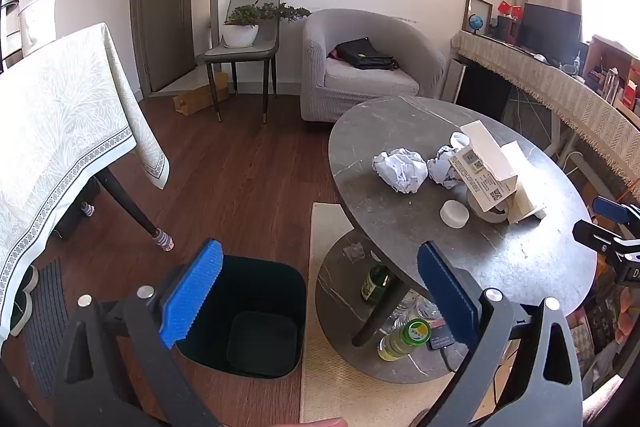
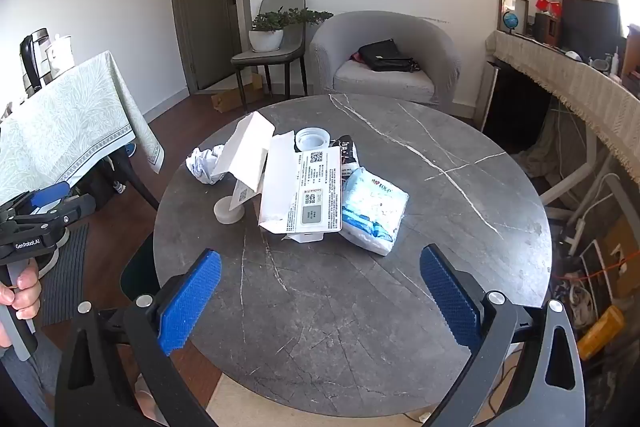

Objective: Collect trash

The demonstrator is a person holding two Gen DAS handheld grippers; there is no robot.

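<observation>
A round grey marble table (image 2: pixel 420 291) holds the trash: a crumpled white paper (image 1: pixel 400 169) (image 2: pixel 206 163), a second crumpled paper (image 1: pixel 442 167), an opened white carton (image 2: pixel 304 195) (image 1: pixel 486 163), a blue-white plastic pack (image 2: pixel 374 211), a white lid (image 1: pixel 454 213) (image 2: pixel 312 139) and a dark wrapper (image 2: pixel 348 151). A dark, empty trash bin (image 1: pixel 256 319) stands on the floor left of the table. My left gripper (image 1: pixel 318 291) is open and empty above the bin and table edge. My right gripper (image 2: pixel 320 297) is open and empty over the table's near part, short of the pile.
A lower table shelf (image 1: pixel 340 291) carries a green glass bottle (image 1: pixel 376 283) and a green-capped bottle (image 1: pixel 406 341). A cloth-covered table (image 1: pixel 52 131) stands left, a grey armchair (image 1: pixel 368 63) and a chair with a plant (image 1: pixel 244 39) behind, a long cloth-draped desk (image 1: pixel 560 87) right.
</observation>
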